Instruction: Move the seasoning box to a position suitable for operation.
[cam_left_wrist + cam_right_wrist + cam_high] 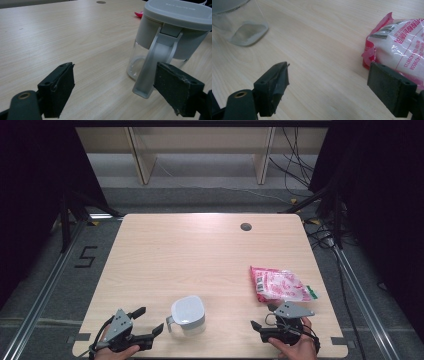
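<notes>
A clear jug [187,316] with a grey lid and grey handle stands near the table's front edge. My left gripper [150,320] lies just left of it, open, with nothing between its fingers. From the left gripper view the jug [172,32] rises at the right, and its handle [152,67] hangs just beyond the right jaw of the left gripper [117,92]. A pink and white plastic bag [280,285] lies at the right. My right gripper [263,317] rests open just in front of it. Its own view has the right gripper [332,87] empty, the bag [402,50] beyond the right jaw and the jug's base [242,27] far left.
The light wooden table [200,255] has a round cable hole [245,226] near its far edge. Beyond it are wooden shelf legs [142,165] and loose cables [295,165] on the floor. Dark curtains flank both sides.
</notes>
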`<move>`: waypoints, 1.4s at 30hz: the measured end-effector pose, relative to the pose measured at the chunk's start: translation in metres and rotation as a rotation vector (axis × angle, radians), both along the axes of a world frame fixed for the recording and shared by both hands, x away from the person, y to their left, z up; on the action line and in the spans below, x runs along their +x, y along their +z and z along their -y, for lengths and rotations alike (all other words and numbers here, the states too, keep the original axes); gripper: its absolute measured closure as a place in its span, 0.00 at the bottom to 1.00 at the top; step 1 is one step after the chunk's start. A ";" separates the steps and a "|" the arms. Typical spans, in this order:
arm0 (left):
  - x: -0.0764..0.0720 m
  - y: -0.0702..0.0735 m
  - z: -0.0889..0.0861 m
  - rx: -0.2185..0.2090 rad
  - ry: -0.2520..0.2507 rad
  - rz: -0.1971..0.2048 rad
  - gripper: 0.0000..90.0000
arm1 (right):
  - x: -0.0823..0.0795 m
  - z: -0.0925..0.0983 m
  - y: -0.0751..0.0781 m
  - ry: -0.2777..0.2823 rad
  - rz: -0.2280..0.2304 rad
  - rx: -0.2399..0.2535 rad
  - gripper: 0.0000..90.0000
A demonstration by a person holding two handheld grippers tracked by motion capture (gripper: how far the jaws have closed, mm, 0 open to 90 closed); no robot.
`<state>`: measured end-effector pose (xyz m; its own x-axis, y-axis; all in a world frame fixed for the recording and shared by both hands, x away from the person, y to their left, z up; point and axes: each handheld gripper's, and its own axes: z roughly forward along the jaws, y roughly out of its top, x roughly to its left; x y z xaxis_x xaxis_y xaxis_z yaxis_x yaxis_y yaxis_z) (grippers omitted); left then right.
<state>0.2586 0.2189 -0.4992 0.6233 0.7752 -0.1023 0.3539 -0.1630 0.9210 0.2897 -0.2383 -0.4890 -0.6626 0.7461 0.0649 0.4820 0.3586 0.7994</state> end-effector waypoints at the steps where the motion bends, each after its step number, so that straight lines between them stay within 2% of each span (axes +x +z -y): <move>1: 0.000 0.000 0.000 0.003 -0.006 0.000 0.18 | 0.000 0.000 0.000 0.005 -0.002 0.002 0.21; 2: 0.001 0.000 0.000 0.004 -0.020 0.014 0.19 | 0.000 0.000 0.000 0.001 0.000 0.000 0.21; 3: 0.000 0.000 0.001 -0.009 -0.016 0.010 0.19 | 0.000 0.000 0.000 -0.004 -0.001 0.000 0.21; 5: -0.001 0.000 0.001 -0.006 -0.016 0.004 0.21 | 0.000 -0.001 0.000 -0.003 0.005 0.001 0.21; 9: -0.003 0.001 0.003 -0.017 -0.039 0.009 0.25 | 0.000 -0.001 0.000 0.000 0.005 0.001 0.21; 11: -0.003 0.001 0.003 -0.018 -0.068 -0.001 0.25 | 0.000 -0.001 0.000 0.000 0.004 0.001 0.21; 13: -0.004 0.002 0.003 -0.007 -0.069 -0.004 0.26 | 0.000 -0.001 0.000 0.000 0.002 0.002 0.21; 16: -0.006 0.002 0.005 -0.019 -0.071 0.003 0.26 | 0.000 -0.001 0.000 0.005 0.005 -0.002 0.21; 17: -0.005 0.003 0.004 0.005 -0.093 0.016 0.26 | 0.000 -0.001 0.000 0.006 0.005 -0.003 0.21; 18: -0.006 0.003 0.004 0.007 -0.101 0.019 0.27 | -0.001 -0.001 0.000 0.001 0.001 -0.001 0.21; 19: -0.007 0.003 0.005 -0.010 -0.089 -0.001 0.27 | -0.001 -0.001 -0.001 0.001 0.002 -0.002 0.21; 22: -0.007 0.003 0.005 -0.003 -0.115 0.017 0.28 | -0.003 -0.003 0.000 -0.016 -0.024 0.009 0.22; 23: -0.008 0.003 0.007 -0.015 -0.102 0.010 0.29 | -0.001 -0.002 -0.001 0.000 0.001 -0.003 0.22; 24: -0.008 0.003 0.008 -0.016 -0.100 0.010 0.29 | -0.003 -0.003 0.000 -0.013 -0.021 0.009 0.22; 25: -0.007 0.003 0.009 -0.021 -0.115 0.014 0.30 | -0.002 -0.003 -0.001 -0.007 -0.010 0.006 0.22; 26: -0.007 0.003 0.009 -0.011 -0.122 0.015 0.31 | -0.001 -0.002 -0.001 -0.003 0.003 0.002 0.22; 27: -0.007 0.002 0.011 -0.021 -0.132 0.020 0.33 | -0.002 -0.003 0.000 -0.006 -0.017 0.009 0.22; 28: -0.006 0.003 0.012 -0.007 -0.138 0.025 0.34 | -0.002 -0.003 0.000 -0.007 -0.016 0.009 0.22; 30: -0.004 0.001 0.016 0.003 -0.162 0.031 0.39 | 0.000 -0.002 -0.001 0.008 0.013 -0.004 0.22; 31: -0.004 0.001 0.018 0.015 -0.167 0.036 0.40 | 0.000 -0.002 -0.001 0.015 0.012 -0.007 0.22; 33: -0.004 0.000 0.021 0.014 -0.164 0.042 0.44 | 0.000 -0.002 -0.001 0.029 0.010 -0.008 0.22; 34: -0.002 -0.001 0.025 0.017 -0.187 0.044 0.46 | 0.000 -0.002 -0.001 0.031 0.011 -0.009 0.22; 36: 0.002 -0.001 0.028 0.041 -0.198 0.038 0.49 | 0.000 -0.003 -0.001 0.030 0.009 -0.009 0.22; 38: 0.004 -0.002 0.030 0.046 -0.220 0.026 0.54 | 0.000 -0.003 -0.001 0.031 0.009 -0.009 0.22; 39: 0.006 -0.004 0.032 0.036 -0.221 0.035 0.56 | 0.000 -0.002 -0.001 0.033 0.011 -0.010 0.22; 40: 0.005 -0.004 0.032 0.043 -0.226 0.030 0.59 | 0.000 -0.003 -0.001 0.035 -0.008 -0.001 0.22; 42: 0.004 -0.004 0.032 0.048 -0.232 0.026 0.64 | 0.000 -0.003 -0.002 0.038 -0.006 -0.003 0.22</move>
<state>0.2629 0.1865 -0.5028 0.7874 0.6143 -0.0508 0.2784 -0.2809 0.9185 0.2901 -0.2352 -0.4907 -0.6902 0.7205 0.0669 0.4730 0.3793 0.7952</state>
